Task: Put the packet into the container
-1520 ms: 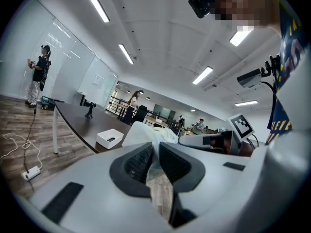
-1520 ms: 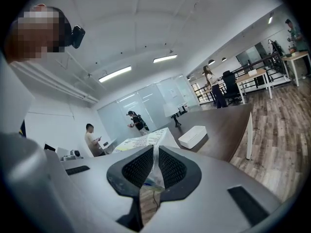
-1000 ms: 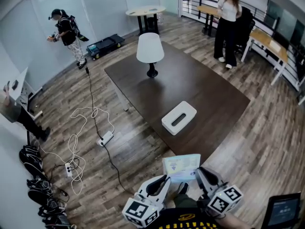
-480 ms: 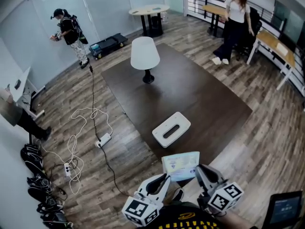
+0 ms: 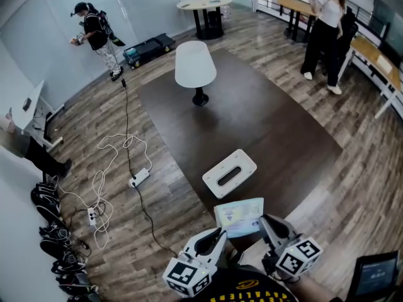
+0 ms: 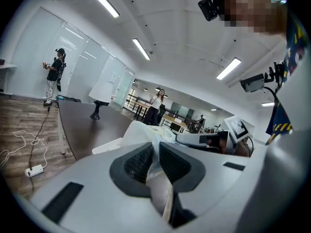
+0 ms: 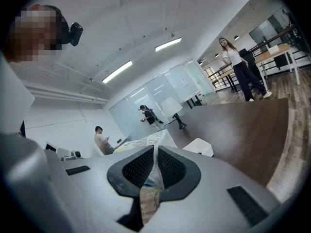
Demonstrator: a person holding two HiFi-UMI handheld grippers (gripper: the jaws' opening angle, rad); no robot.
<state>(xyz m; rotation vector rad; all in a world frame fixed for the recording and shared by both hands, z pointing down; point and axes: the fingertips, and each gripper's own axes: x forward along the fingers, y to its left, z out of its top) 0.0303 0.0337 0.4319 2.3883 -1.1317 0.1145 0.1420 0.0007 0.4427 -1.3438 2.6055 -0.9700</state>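
A pale packet (image 5: 240,216) with faint print is held up flat between both grippers, just short of the dark table's near corner. My left gripper (image 5: 219,233) is shut on its left edge, and the thin film (image 6: 156,147) shows pinched between those pads. My right gripper (image 5: 262,222) is shut on the right edge, where the packet (image 7: 153,166) runs up between the pads. The white container (image 5: 230,173), a flat box with a slot in its top, lies on the table a short way beyond the packet; it also shows as the container (image 7: 198,146) in the right gripper view.
A dark wooden table (image 5: 264,118) carries a white lamp (image 5: 195,68) at its far end. A power strip (image 5: 139,178) and white cables (image 5: 104,168) trail over the floor at left. Two people (image 5: 97,36) (image 5: 324,27) stand far off. A screen (image 5: 371,277) sits at bottom right.
The view has shifted, so the table and container sit a little differently in the frame. Both grippers keep the same hold on the packet.
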